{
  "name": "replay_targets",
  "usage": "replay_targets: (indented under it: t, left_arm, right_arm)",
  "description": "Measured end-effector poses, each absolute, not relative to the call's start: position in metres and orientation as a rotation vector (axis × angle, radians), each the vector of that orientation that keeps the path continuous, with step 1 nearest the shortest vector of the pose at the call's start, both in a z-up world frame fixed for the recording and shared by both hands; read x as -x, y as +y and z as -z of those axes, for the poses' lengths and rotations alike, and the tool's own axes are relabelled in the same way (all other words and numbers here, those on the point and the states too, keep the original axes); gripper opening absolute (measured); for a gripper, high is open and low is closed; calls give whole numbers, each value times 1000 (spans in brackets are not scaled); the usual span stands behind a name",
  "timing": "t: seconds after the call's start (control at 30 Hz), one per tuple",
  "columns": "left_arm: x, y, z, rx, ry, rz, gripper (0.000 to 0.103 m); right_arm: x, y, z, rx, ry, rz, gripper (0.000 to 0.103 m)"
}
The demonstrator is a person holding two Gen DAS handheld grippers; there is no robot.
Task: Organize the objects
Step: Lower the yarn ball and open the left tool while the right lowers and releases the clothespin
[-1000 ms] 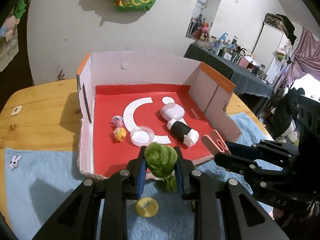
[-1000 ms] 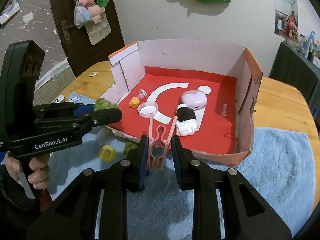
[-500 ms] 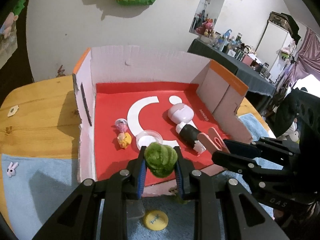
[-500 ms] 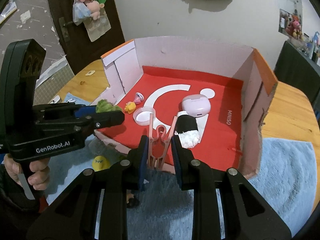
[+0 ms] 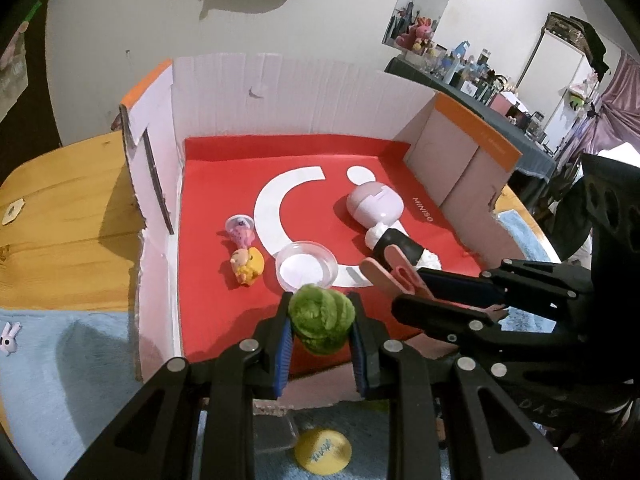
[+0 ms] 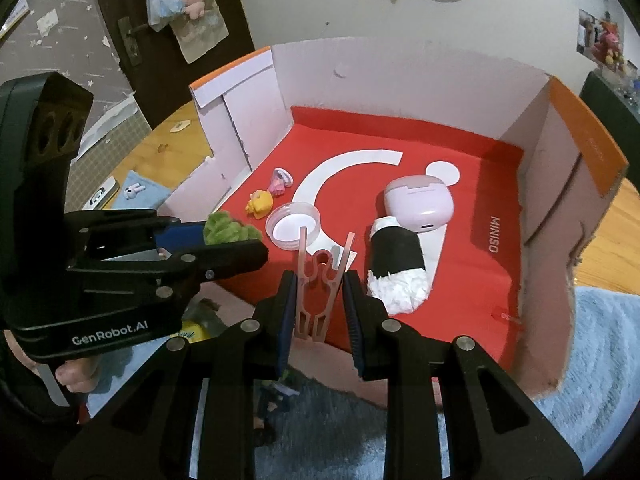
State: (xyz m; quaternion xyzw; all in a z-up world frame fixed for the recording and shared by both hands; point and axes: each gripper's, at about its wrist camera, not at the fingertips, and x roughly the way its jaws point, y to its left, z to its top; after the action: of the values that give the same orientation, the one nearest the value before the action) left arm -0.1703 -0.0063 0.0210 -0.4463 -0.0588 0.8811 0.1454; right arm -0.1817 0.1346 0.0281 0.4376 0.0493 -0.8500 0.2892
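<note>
A white-walled cardboard box (image 5: 304, 92) with a red floor sits on the table, holding a lilac earbud case (image 6: 420, 200), a clear round lid (image 6: 294, 226) and two tiny figures. Over its near edge, the left gripper (image 5: 322, 320) is clamped on a fuzzy green ball (image 5: 322, 318). The right gripper (image 6: 320, 296) pinches a pink clothes peg (image 6: 320, 284) (prongs pointing into the box).

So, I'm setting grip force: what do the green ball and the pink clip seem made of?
Green ball: seemingly soft plush or yarn, with a fuzzy matte surface, held in the left gripper. Pink clip: probably rigid plastic, smooth, thin-walled with cut-outs, held in the right gripper.
</note>
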Motion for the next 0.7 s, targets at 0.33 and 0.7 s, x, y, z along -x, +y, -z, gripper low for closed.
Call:
replay_targets:
  t: [0.33,0.7]
  left_arm:
    - [182,-3,-11,1323,-167,-2512,26]
    - [196,-2,-6,1345,-162,-2519,26]
  right_arm:
    - [195,139,-18,-1222,129,2275,22]
    - [206,154,-17,-1236,154,2356,22]
